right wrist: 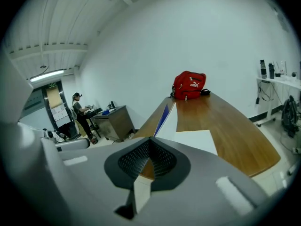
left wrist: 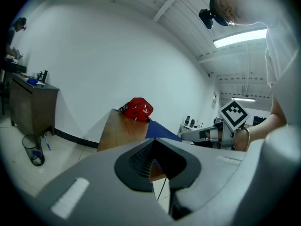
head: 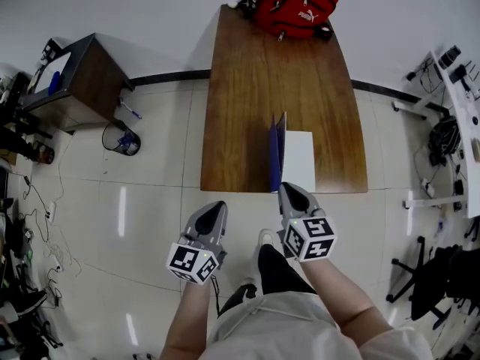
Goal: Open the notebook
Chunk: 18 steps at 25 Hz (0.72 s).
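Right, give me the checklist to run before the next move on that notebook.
1. Notebook on the table, by its near edge: ok.
2. Notebook laid fully open: not ok; the blue cover stands about upright.
3. Left gripper free: ok; jaws together, nothing between them.
4. Right gripper free: ok; jaws together, empty, just short of the notebook.
5. Room for the cover to fall left: ok; bare wood there.
6. Red bag out of the way: ok; far end.
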Each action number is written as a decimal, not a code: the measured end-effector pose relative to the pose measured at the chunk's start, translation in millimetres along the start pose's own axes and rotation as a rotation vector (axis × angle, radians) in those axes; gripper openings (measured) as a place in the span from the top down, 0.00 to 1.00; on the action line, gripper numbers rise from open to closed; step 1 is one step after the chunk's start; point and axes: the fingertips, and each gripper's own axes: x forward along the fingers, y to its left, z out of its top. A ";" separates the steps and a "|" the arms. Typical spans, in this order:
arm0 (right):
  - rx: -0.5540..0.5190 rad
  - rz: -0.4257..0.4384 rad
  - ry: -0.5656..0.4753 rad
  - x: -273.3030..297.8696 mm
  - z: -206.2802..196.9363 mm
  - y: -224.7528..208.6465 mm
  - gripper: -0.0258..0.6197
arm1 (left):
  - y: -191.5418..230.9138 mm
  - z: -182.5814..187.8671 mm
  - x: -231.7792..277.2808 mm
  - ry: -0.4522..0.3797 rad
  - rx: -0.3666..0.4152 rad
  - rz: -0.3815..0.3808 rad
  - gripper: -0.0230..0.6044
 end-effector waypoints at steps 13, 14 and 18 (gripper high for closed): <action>0.046 0.234 0.141 78.9 -58.3 90.0 0.94 | 54.9 -14.4 -55.0 0.007 -0.046 0.192 0.95; 0.061 0.243 0.154 84.8 -66.0 90.7 0.94 | 58.3 -18.5 -56.1 0.011 -0.054 0.204 0.95; 0.069 0.246 0.221 102.0 -96.0 88.3 0.94 | 67.0 -35.2 -56.7 0.035 -0.075 0.236 0.95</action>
